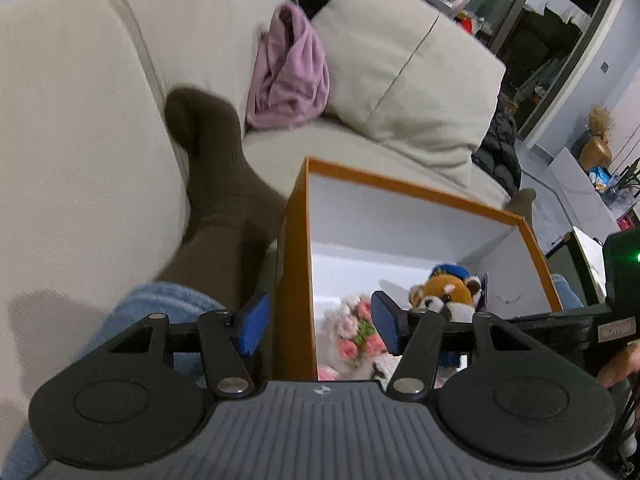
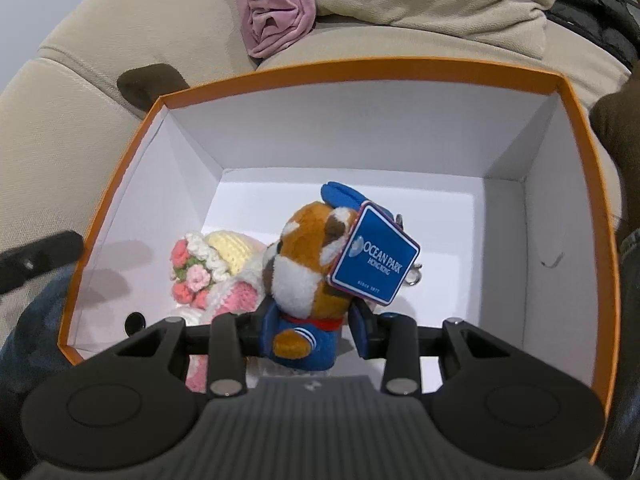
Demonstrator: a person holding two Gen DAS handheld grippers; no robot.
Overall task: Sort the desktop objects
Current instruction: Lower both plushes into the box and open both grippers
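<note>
Right gripper (image 2: 310, 330), low centre of its view, is clenched on the plush (image 2: 304, 280), upright between the jaws and hanging inside the box (image 2: 576, 128) above its floor, beside the crochet doll (image 2: 208, 272). Left gripper (image 1: 320, 320) gapes empty, straddling the box's near wall, so the release falls to the right hand, I judge.

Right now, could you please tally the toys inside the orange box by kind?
Plush animal: 1, between the right gripper fingers
Crochet doll: 1, on the box floor
Total: 2
</note>
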